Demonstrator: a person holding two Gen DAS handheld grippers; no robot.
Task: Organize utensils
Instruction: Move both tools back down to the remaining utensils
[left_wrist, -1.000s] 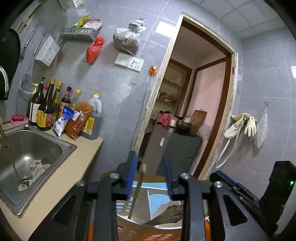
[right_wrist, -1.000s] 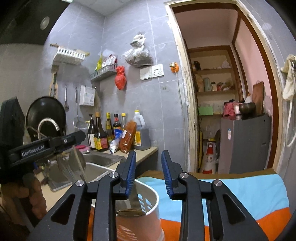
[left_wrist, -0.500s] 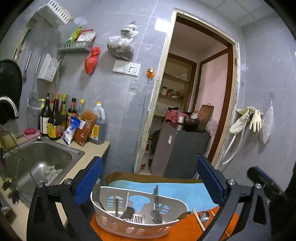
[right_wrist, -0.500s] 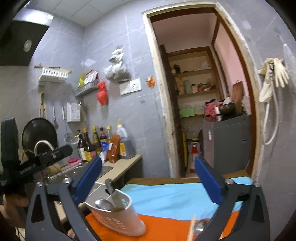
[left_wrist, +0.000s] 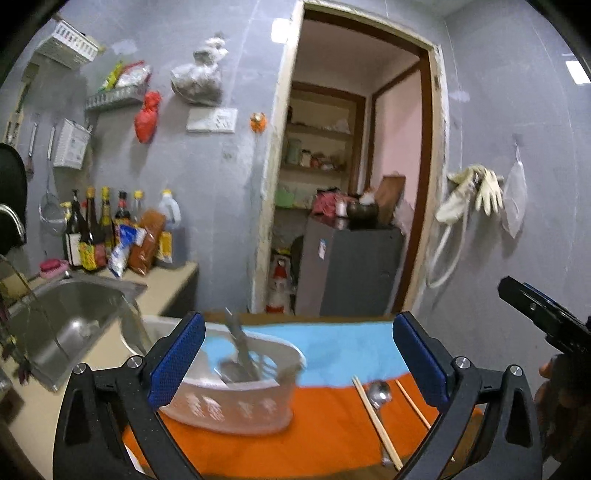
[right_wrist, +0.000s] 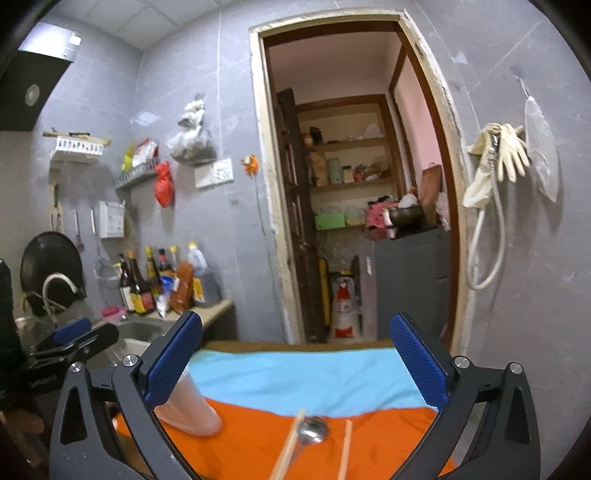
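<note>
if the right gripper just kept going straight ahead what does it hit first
Probably the spoon lying between the chopsticks on the orange cloth, since the open right gripper tilts slightly downward; depth is unclear.

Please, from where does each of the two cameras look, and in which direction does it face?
Left wrist: sits behind the open left gripper, faces the white basket, chopsticks, doorway; the right gripper shows at right.
Right wrist: sits behind the open right gripper, faces the spoon and doorway; the left gripper shows at left.
Shared: basket, spoon, chopsticks, orange and blue cloth, doorway.
</note>
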